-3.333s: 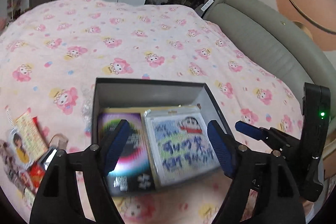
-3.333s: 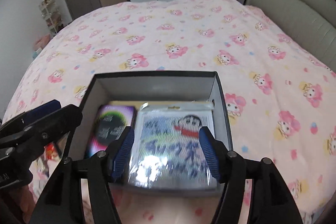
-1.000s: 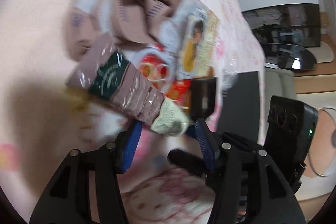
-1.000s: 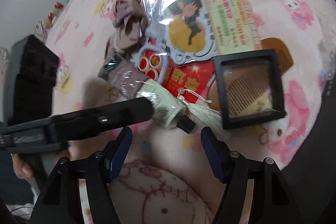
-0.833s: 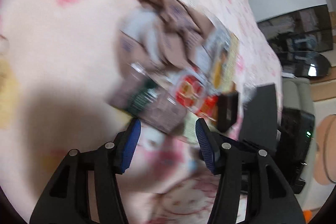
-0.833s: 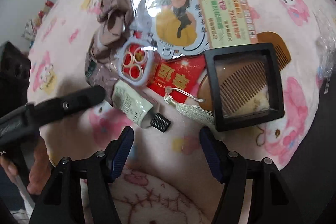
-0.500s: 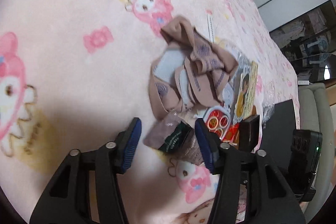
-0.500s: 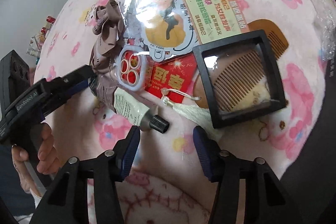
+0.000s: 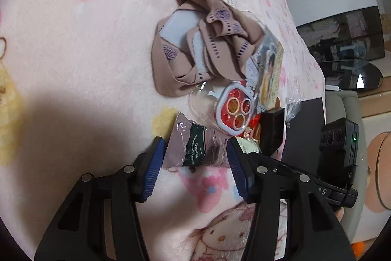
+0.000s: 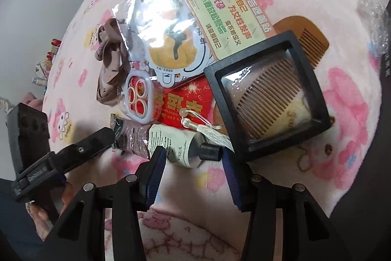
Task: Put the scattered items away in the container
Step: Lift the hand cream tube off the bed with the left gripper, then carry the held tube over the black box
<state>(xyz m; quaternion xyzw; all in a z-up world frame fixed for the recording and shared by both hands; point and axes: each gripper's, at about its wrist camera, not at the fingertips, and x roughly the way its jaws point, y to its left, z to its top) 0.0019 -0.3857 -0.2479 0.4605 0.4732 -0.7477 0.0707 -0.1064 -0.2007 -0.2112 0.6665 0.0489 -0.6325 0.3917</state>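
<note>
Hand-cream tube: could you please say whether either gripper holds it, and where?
Cannot tell. The right gripper's closing jaws flank the tube's cap end; the left gripper's opening jaws flank its crimped tail.

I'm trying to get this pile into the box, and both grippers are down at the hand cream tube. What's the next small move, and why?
Probably finish closing the right gripper on the tube. Its jaws are closing and already straddle the cap end, while the left gripper, now opening, straddles the crimped end. Then lift the tube clear of the tassel.
</note>
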